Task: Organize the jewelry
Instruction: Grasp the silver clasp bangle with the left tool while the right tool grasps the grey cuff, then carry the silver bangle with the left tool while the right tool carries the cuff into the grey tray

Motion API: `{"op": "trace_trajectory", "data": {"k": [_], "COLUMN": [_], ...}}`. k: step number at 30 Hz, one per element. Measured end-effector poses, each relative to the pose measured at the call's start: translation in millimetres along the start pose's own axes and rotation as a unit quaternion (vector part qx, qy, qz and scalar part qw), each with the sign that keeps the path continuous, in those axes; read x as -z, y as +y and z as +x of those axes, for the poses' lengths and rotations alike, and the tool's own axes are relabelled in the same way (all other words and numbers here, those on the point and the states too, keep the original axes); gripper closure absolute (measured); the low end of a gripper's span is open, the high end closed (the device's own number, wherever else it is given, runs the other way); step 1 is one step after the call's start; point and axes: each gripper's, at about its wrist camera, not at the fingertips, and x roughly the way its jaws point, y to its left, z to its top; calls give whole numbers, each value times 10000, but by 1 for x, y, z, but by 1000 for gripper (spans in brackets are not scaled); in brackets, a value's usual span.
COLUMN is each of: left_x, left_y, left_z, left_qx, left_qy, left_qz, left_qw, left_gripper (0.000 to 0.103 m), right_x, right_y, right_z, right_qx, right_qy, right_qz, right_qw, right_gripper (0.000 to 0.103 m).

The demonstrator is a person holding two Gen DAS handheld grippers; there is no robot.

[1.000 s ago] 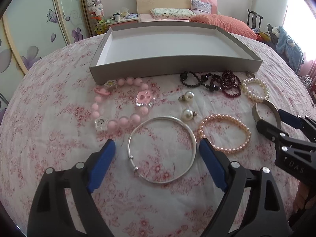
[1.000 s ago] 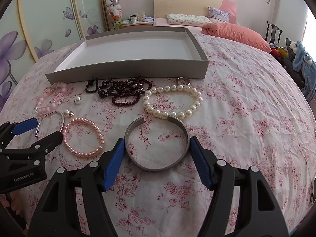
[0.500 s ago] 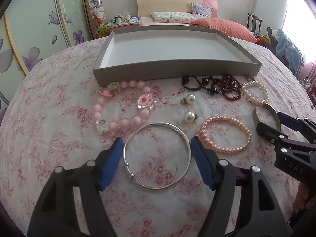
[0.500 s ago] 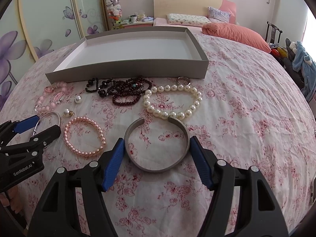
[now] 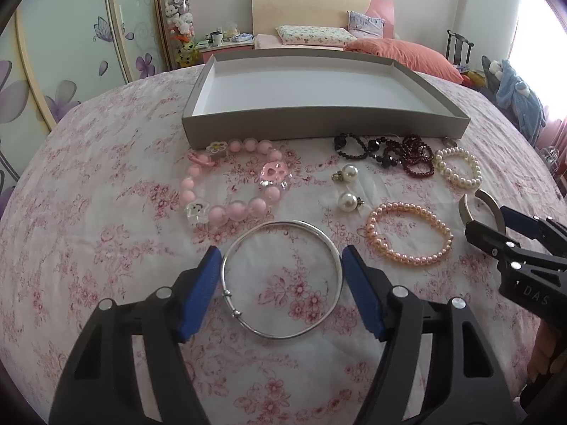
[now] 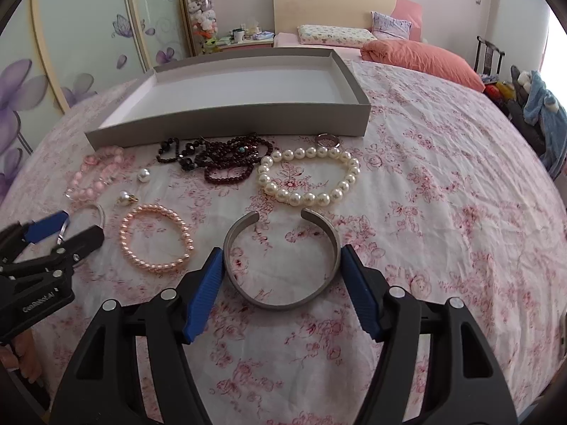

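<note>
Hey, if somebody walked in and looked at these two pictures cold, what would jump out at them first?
Probably the two bracelets being grasped at once: the left hand-held gripper brackets a thin silver bangle, and the right hand-held gripper brackets an open grey metal cuff, both flat on the floral bedspread. Behind them sits a shallow grey tray, with pearl and bead bracelets strewn along its front wall.

Open bedspread (image 6: 443,212) to my right, jewelry crowding left, and the tray's front wall (image 6: 226,124) blocks straight ahead.
</note>
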Motion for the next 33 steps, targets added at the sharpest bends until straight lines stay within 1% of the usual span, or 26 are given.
{"op": "trace_trajectory", "data": {"k": [3,9,14,17,20,28,33], "left_x": [3,1,-8,-18,-30,-72,-100], "left_y": [6,11,8,5,5,1,-1], "left_z": [-10,-40,-71,-87,-99,-111,-102], "left_qx": [31,-32,-173,-249,-313,-505,-520], "left_qy": [-151,-730,-1364,-1732,-1994,-2553,-2659], "left_qz": [-79,-105,-89,-56,-39,38,11], "left_qw": [9999,9973,9905,9846,9794,9655,9626], "left_gripper": [35,35,35,35,35,35,35], "right_x": [0,-6,-14,-20,-30,-68,-94], "right_y": [0,10,18,20,19,15,13], "right_z": [-13,-41,-63,-75,-84,-87,-80], "right_qx": [-28,-82,-100,-58,-49,-19,-34], "right_qy": [-259,-869,-1448,-1822,-2141,-2586,-2759], "right_qz": [23,-91,-254,-279,-223,-105,-46], "right_qw": [9997,9961,9891,9828,9765,9659,9612], "right_gripper": [36,36,36,36,36,36,36]}}
